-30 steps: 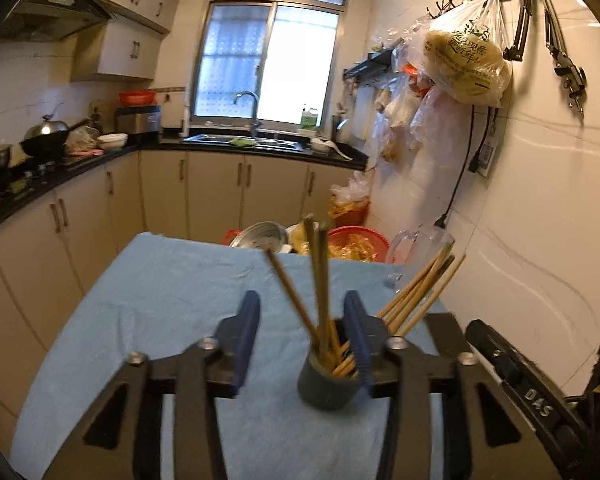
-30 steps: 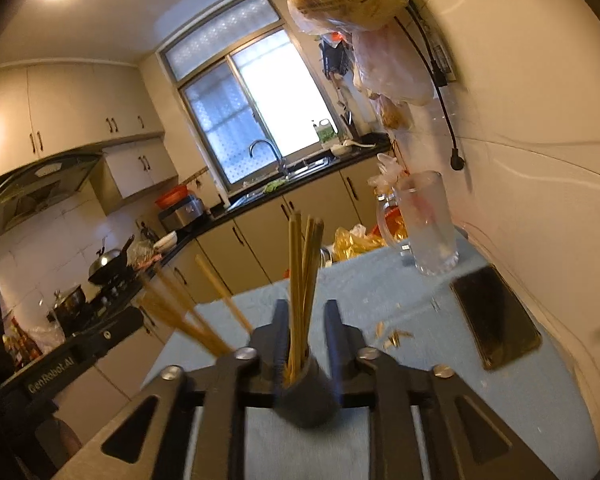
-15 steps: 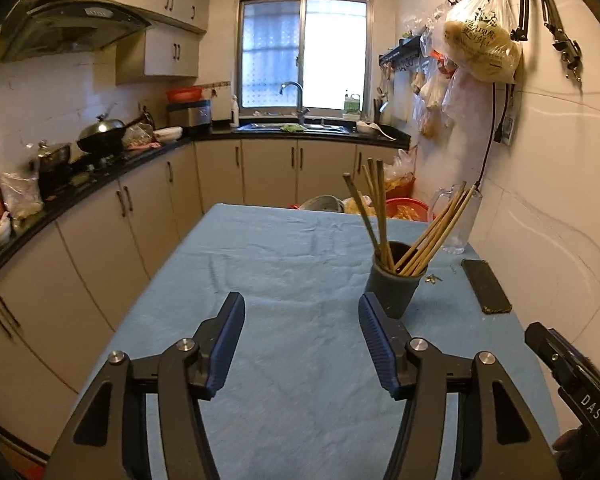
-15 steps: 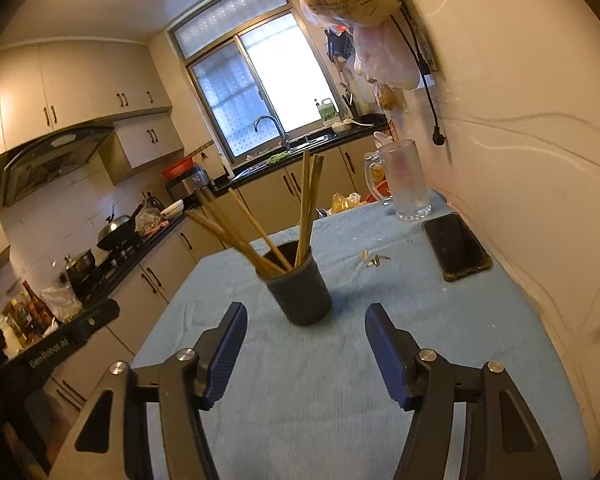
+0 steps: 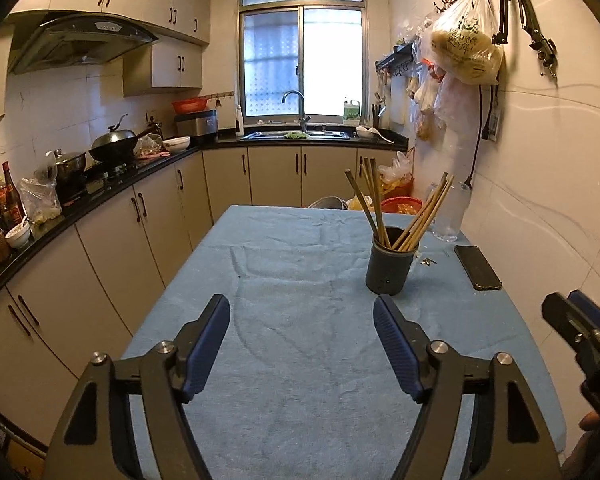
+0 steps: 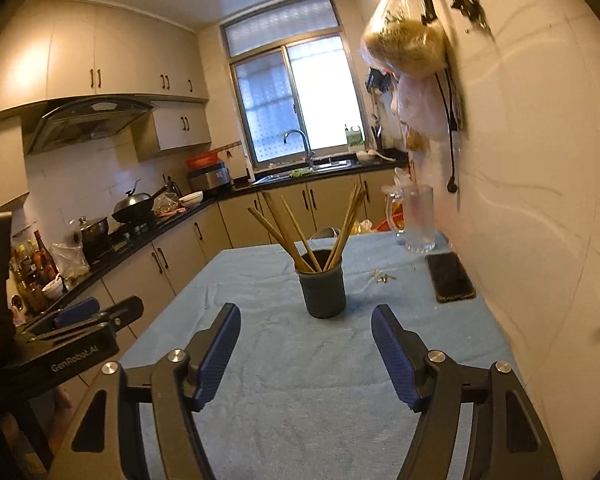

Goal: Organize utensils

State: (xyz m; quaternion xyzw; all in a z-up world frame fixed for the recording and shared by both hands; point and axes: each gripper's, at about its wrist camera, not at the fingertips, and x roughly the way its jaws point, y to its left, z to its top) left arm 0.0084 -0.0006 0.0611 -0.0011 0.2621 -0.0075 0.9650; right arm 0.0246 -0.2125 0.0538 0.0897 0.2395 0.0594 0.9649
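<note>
A dark grey cup (image 5: 390, 262) stands upright on the blue cloth of the table (image 5: 300, 280), right of its middle. Several wooden chopsticks (image 5: 380, 208) stand in it, fanned left and right. The cup also shows in the right wrist view (image 6: 324, 288) with its chopsticks (image 6: 300, 228). My left gripper (image 5: 302, 316) is open and empty, well back from the cup. My right gripper (image 6: 306, 324) is open and empty, a short way in front of the cup. The right gripper shows at the right edge of the left wrist view (image 5: 580, 328).
A black phone (image 5: 477, 267) lies by the right wall. A clear glass jug (image 5: 448, 212) stands at the far right corner. Small scraps (image 6: 380, 277) lie between cup and phone. Kitchen counters (image 5: 100, 188) run along the left and back. Bags (image 5: 466, 52) hang on the wall.
Both grippers have opened and pulled back from the cup. A second ago the right gripper was shut around chopsticks in the cup; now they stand free in it.
</note>
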